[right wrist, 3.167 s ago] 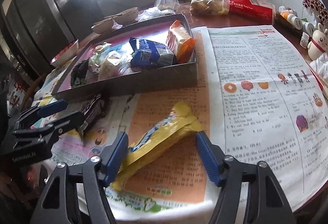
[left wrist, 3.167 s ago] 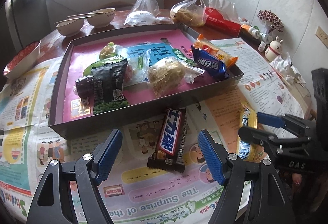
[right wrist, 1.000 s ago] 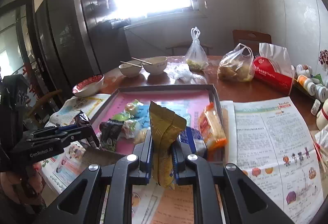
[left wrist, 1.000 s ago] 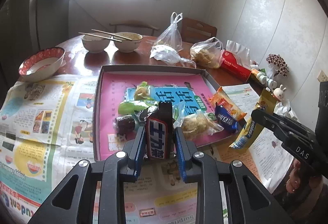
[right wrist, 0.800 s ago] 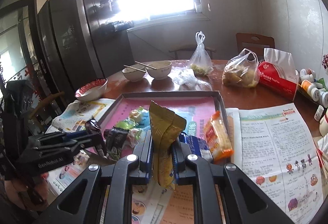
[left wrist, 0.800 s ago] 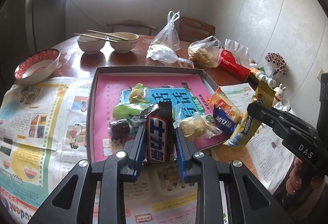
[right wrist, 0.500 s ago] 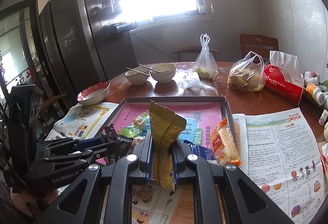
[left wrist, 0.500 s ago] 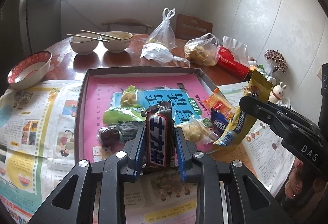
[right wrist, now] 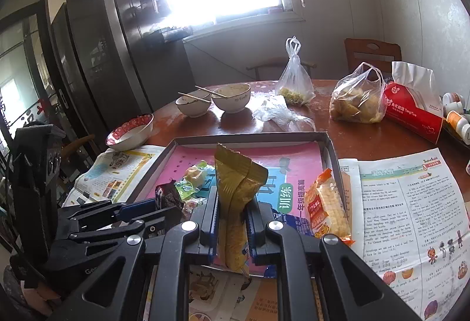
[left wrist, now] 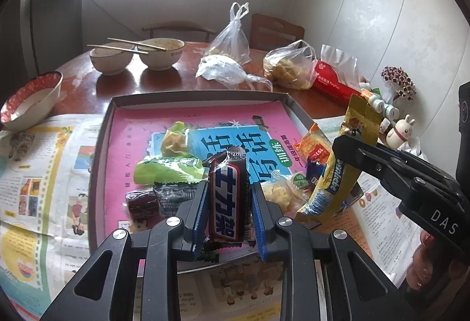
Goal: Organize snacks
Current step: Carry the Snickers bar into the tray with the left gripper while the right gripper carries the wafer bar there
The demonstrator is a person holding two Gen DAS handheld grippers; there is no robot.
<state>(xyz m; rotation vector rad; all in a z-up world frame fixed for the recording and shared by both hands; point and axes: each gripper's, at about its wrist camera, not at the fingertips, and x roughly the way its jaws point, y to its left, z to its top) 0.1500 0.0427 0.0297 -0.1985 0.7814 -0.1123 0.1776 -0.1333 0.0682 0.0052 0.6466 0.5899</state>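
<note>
Firmly clamped mid-length — light, crinkly chocolate bar in left gripper, soft yellow packet in right gripper — above tray.

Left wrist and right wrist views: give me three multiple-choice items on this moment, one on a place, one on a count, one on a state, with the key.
1. Where does the orange cracker pack lie?
A. in the tray, at its right wall
B. on the newspaper
C. in a bowl

2. How many bowls carry chopsticks across their rims?
A. none
B. two
C. three

3. How is the chocolate bar held?
A. lying free in the tray
B. clamped upright in the left gripper
C. clamped in the right gripper

Key: 1 A, it leans on the right wall of the tray. 2 B, both white bowls carry them, the red-rimmed bowl none. 3 B, blue pads press both its sides; the right gripper clamps a yellow packet.
</note>
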